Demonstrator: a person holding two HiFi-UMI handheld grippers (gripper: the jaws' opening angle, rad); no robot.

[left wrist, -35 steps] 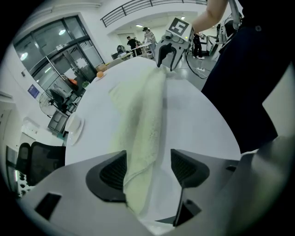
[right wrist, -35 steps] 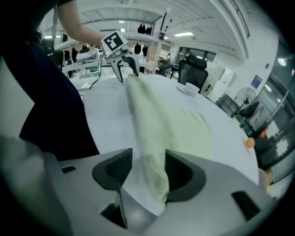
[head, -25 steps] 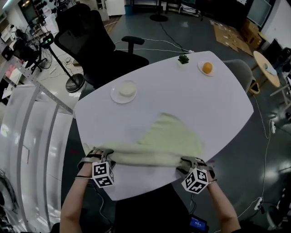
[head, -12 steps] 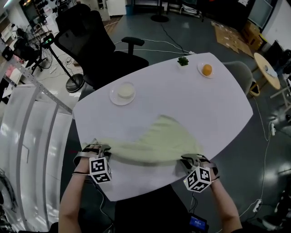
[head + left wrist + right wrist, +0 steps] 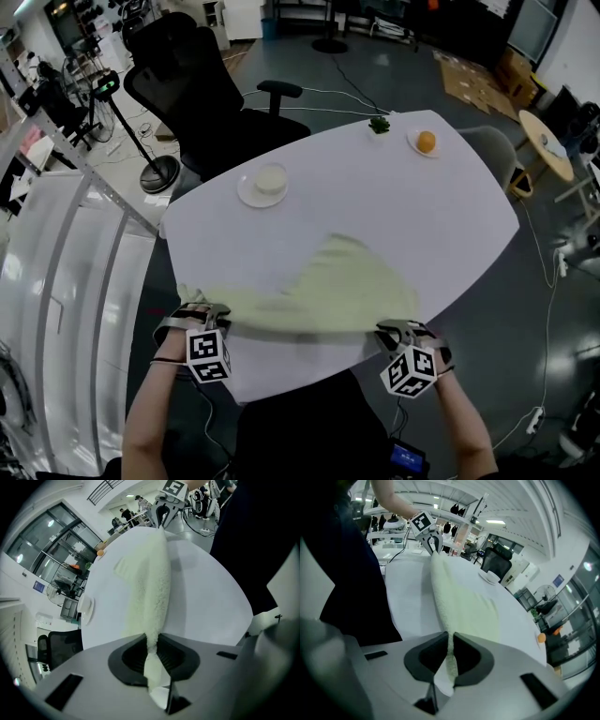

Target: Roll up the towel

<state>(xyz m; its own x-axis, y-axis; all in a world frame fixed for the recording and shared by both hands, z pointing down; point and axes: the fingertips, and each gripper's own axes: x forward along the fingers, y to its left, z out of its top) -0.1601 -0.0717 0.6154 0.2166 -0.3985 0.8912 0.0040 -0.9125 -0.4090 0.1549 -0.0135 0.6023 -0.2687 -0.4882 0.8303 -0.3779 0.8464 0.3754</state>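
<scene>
Having just closed, left claw point(image 5: 202, 314) and right claw point(image 5: 392, 330) clamp the towel point(image 5: 347, 291) on a white office table point(image 5: 394, 197).

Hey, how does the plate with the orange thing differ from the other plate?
The plate with the orange thing sits near the far right edge of the table, by a small green plant; the other plate sits far left, near the black chair. The other plate looks wider than the first and carries a pale round dish. Both are white, round and apart from the towel.
</scene>
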